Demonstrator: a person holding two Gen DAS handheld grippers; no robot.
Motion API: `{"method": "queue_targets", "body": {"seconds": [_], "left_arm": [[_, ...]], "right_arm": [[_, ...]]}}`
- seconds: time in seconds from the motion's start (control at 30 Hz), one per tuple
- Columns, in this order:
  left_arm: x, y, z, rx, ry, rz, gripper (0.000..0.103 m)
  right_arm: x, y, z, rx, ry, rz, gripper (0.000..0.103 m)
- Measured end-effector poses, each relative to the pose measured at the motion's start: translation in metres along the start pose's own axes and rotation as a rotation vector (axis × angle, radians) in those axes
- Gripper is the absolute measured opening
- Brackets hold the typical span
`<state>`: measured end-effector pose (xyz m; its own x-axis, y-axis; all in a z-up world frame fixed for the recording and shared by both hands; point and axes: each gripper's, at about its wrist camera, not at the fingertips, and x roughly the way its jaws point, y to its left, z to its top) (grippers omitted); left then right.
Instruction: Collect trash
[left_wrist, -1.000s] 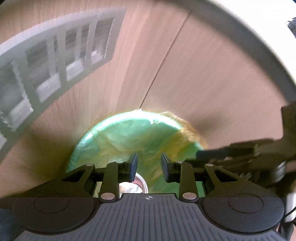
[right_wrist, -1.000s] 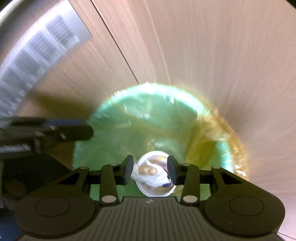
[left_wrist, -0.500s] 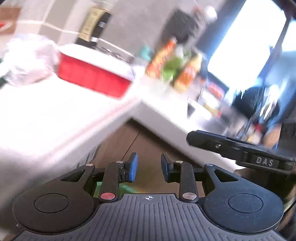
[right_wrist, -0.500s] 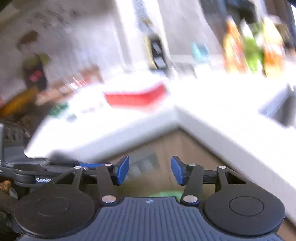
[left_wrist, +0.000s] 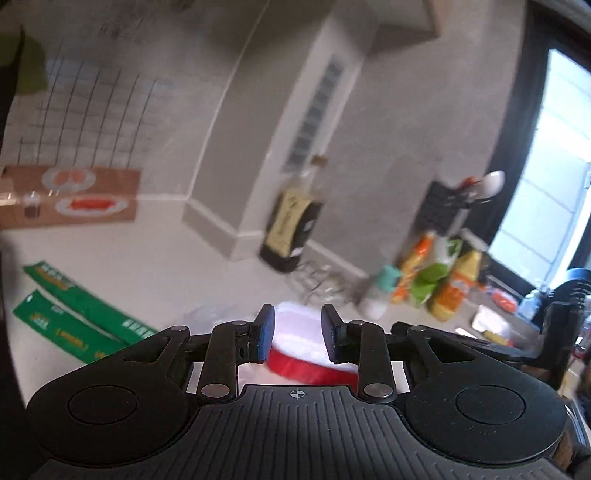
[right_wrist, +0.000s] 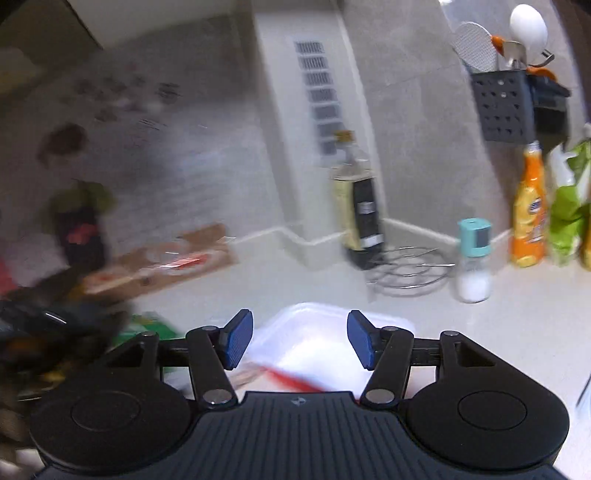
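Above a pale kitchen countertop (left_wrist: 177, 266), both views smeared by motion blur; left gripper (left_wrist: 297, 334) with blue pads set a modest way apart, nothing clamped between them, only the far container seen through the gap; right gripper (right_wrist: 300, 339) wider, jaws opening at this moment, likewise empty, pads touching nothing; beyond both pairs of fingertips, a red container with a white lid (left_wrist: 306, 354) resting on the counter, seen again from the right wrist as a bright white lid over a red edge (right_wrist: 317, 347); beside it on the left, a crumpled bit of clear plastic (left_wrist: 207, 314), hard to make out; further left, two flat green wrappers (left_wrist: 74, 317) lying side by side on the counter, well apart from either gripper, showing in the right view only as a green smear (right_wrist: 147, 328); a brown cardboard pack with food pictures (left_wrist: 74, 199) against the tiled wall; a dark bottle with a yellow label (right_wrist: 356, 206) upright near the grey wall corner, a wire trivet (right_wrist: 410, 271) just in front of it, a glass shaker with a teal cap (right_wrist: 474, 258) beside that; orange and green bottles (right_wrist: 530, 214) further right under a dark wall-hung utensil holder (right_wrist: 506, 107); a bright window (left_wrist: 546, 177) at the right edge of the left view.
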<state>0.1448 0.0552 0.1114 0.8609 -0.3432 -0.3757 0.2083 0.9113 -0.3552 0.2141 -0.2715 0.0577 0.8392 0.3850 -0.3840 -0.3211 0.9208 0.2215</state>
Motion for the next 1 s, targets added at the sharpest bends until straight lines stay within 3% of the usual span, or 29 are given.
{"method": "queue_targets", "body": {"seconds": [0.17, 0.3, 0.5, 0.57, 0.77, 1.0], "left_arm": [[0.058, 0.015, -0.009, -0.037, 0.128, 0.014, 0.031], [0.105, 0.014, -0.016, -0.07, 0.17, -0.021, 0.031], [0.171, 0.002, -0.025, -0.029, 0.19, 0.065, 0.032], [0.182, -0.002, -0.028, -0.005, 0.185, 0.083, 0.034], [0.156, -0.002, -0.032, 0.005, 0.194, 0.047, 0.037], [0.077, 0.027, -0.053, -0.082, 0.233, -0.011, 0.038]], "right_arm": [[0.06, -0.038, -0.019, 0.132, 0.132, -0.074, 0.057], [0.075, -0.056, -0.043, 0.205, 0.203, -0.022, 0.056], [0.068, -0.061, -0.055, 0.172, 0.205, 0.021, 0.035], [0.065, -0.063, -0.057, 0.172, 0.211, 0.023, 0.034], [0.051, -0.067, -0.053, 0.155, 0.196, 0.065, 0.03], [0.027, -0.045, -0.052, 0.131, 0.179, 0.157, 0.03]]}}
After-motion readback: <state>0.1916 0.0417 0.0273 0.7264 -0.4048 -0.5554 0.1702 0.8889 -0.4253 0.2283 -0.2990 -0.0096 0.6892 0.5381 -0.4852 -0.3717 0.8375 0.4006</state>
